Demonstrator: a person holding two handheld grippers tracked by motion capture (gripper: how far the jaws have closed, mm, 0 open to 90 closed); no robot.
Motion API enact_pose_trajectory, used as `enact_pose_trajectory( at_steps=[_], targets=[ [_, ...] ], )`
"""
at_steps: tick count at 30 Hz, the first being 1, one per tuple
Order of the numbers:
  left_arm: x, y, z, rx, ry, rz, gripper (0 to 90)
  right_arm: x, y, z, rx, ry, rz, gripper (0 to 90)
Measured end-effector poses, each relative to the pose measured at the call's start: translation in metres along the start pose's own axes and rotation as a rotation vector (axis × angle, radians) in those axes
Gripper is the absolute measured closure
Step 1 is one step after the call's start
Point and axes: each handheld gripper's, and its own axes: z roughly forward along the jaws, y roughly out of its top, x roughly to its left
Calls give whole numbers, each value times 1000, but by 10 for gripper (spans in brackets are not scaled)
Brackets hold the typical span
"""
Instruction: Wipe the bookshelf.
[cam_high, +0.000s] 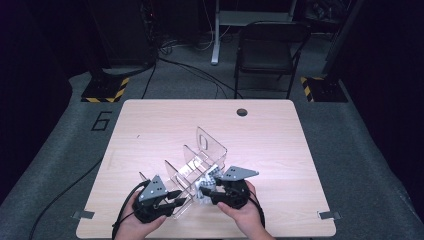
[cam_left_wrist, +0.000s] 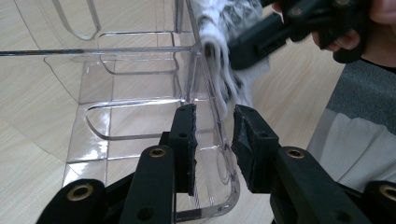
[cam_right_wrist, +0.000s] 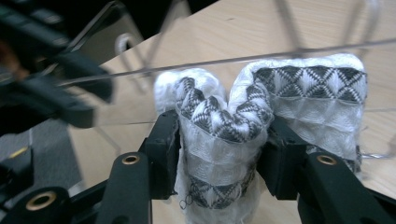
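Observation:
A clear acrylic organizer (cam_high: 197, 155) with several dividers stands on the near middle of the wooden table (cam_high: 150, 120). My right gripper (cam_right_wrist: 217, 140) is shut on a rolled pair of white socks (cam_right_wrist: 299, 88) with a black-and-grey pattern, its pads squeezing the fabric. The socks (cam_high: 210, 179) sit at the organizer's right side, pressed against a clear wall (cam_right_wrist: 233, 58). My left gripper (cam_left_wrist: 215, 126) is open at the organizer's near left end (cam_high: 177, 202), with the thin clear side wall (cam_left_wrist: 219, 140) running between its jaws. The socks (cam_left_wrist: 219, 28) and right gripper (cam_left_wrist: 261, 42) show beyond that wall.
The far half of the table is bare wood with a round cable hole (cam_high: 242, 111). A black chair (cam_high: 270, 50) and cables stand on the grey floor behind it. The table's front edge lies just under both hands.

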Motion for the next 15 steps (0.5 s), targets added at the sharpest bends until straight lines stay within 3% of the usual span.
enact_pose_trajectory(
  at_steps=[3,7,9,12,15],
  targets=[
    [-1,-1,-1,0,-1,2,694,2,2,2,-6,-14,-29,530],
    [-1,-1,-1,1,2,3,694,-15,5,0,-5,-70,4,528],
    [-1,0,-1,2,-1,3,694,-24,3,1,-10,-89,50,526],
    [0,-1,0,-2,-5,1,700,-26,0,2,-10,-84,84,526],
    [0,0,1,1,2,5,707,-14,-1,4,0,-47,48,526]
  ],
)
